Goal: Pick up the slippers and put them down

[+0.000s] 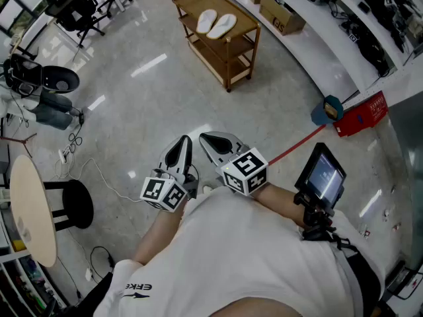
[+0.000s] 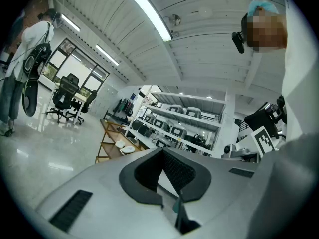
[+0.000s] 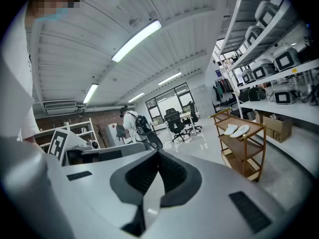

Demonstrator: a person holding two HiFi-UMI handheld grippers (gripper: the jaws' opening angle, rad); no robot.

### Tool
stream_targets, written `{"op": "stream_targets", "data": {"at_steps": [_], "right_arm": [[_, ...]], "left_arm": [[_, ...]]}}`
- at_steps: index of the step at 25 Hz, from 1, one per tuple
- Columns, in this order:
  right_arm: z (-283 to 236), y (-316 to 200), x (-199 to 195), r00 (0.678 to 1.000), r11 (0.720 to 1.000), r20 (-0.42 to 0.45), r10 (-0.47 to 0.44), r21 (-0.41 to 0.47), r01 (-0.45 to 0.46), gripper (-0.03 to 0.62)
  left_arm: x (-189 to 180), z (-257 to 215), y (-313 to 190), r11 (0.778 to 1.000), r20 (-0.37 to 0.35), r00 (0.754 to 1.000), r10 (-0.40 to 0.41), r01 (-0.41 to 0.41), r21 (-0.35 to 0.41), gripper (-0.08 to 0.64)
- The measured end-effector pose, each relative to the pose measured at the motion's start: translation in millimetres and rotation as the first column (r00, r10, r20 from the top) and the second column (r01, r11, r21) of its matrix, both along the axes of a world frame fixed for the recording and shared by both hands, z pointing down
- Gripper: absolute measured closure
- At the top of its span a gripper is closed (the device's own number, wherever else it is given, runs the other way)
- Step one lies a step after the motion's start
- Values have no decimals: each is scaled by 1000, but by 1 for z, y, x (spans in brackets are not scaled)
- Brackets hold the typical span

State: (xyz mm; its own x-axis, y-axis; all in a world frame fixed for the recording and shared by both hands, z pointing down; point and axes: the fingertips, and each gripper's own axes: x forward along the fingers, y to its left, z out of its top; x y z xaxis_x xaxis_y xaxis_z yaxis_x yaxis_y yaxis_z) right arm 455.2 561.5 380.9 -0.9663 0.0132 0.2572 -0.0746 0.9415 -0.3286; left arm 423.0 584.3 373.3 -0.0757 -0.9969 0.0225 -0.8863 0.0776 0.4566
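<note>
Both sets of tongs are tucked close in front of the wearer's chest, side by side, and both are clenched on nothing: left tongs (image 1: 182,145) with the tips pressed together, right tongs (image 1: 213,140) the same, only air past the pads in each gripper view. That looks like a carrying posture, tools held in while the work is out of reach. And it is well out of reach: the slippers (image 1: 215,24), a pale pair, lie side by side on the top shelf of a wooden cart (image 1: 229,65) across the shiny floor (image 1: 152,104), far ahead of the tongs. My read is that pickup hasn't begun and the approach comes first. Now the murky parts: in both gripper views the slippers are tiny pale shapes, so which way they face or how they sit can't be told. The hands are buried under the marker cubes, the cart's lower shelves are only partly seen, and the wearer's white shirt (image 1: 264,256) blocks the right edge of the left gripper view.
</note>
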Motion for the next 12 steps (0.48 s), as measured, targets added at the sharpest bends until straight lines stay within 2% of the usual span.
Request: {"op": "stream_targets", "data": {"at_steps": [12], "right_arm": [[-3,4,-3,1000,1000,6,8,-6,-8,591]], "left_arm": [[-4,-1,7,1000,-8,1000,-10,10,-1,555]]}}
